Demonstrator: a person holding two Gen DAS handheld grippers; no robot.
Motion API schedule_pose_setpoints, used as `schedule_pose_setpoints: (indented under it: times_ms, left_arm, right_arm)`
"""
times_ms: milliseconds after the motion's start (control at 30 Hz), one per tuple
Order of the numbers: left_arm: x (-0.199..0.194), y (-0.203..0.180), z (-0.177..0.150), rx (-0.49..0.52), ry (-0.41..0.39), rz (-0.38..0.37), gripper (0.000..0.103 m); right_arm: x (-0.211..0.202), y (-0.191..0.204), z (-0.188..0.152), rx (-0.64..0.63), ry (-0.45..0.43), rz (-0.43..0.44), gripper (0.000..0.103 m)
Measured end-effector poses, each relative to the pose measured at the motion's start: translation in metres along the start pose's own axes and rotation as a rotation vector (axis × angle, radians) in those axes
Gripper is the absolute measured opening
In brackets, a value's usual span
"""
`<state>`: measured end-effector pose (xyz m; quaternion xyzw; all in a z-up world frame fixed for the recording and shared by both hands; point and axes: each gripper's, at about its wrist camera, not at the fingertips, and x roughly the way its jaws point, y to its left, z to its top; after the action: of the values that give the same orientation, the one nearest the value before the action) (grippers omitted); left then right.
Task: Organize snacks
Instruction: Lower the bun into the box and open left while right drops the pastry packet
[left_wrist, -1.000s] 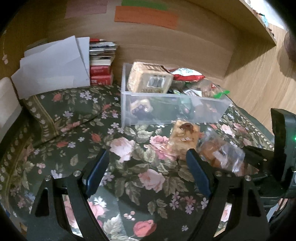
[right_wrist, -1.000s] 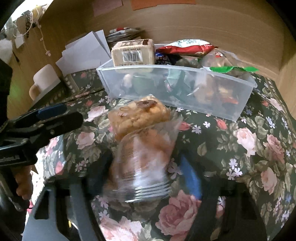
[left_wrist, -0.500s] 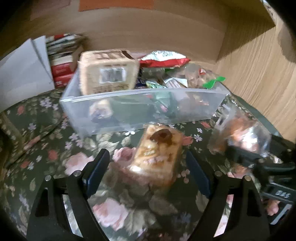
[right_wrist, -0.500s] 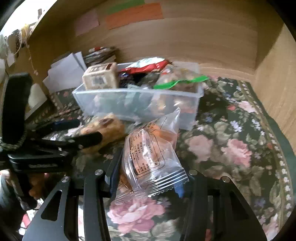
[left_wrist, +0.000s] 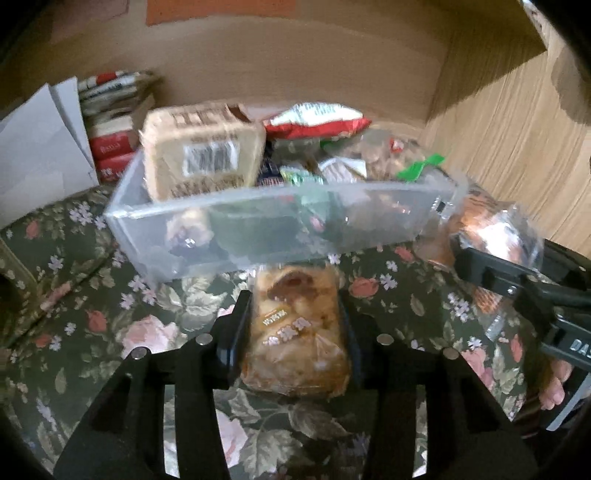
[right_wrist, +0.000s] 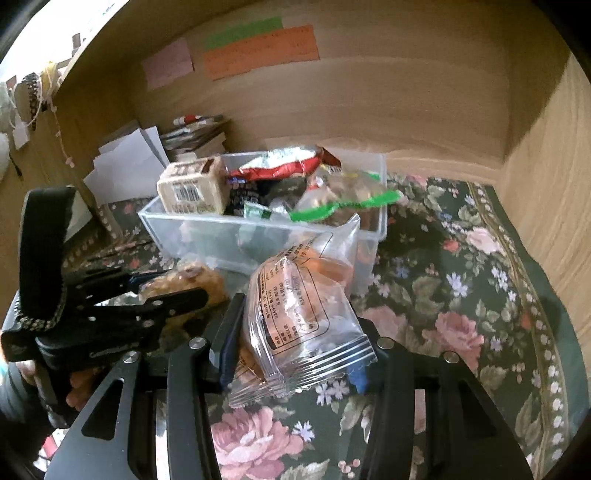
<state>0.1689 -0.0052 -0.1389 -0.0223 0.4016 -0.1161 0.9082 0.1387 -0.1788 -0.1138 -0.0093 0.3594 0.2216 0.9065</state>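
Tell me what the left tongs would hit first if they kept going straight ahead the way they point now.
The left tongs, shut on a wrapped pastry, point at the near wall of the clear plastic bin. That wall likely comes first, with the pastry's front end touching before the fingers; depth is unclear.

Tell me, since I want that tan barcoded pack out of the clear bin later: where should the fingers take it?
Probably from above. The tan pack stands upright at the left end of the clear bin, its top above the rim. Pinch its upper part across the narrower sides; the bin wall covers its lower half.
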Motion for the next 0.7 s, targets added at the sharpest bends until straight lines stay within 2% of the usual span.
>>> schedule_pose_setpoints:
  times_ms: [300, 500, 700]
  left_arm:
    - [-0.044, 0.004, 0.021, 0.000, -0.107, -0.018, 0.044]
    - [-0.058, -0.005, 0.046, 0.002, -0.174, -0.038, 0.044]
    - [-0.050, -0.008, 0.067, -0.006, -0.216, -0.038, 0.044]
  right_arm:
    - [-0.007, 0.007, 0.021, -0.040, -0.050, -0.001, 0.044]
    - [-0.008, 0.013, 0.041, -0.076, -0.084, -0.010, 0.044]
    - [0.001, 0.012, 0.059, -0.117, -0.091, -0.026, 0.044]
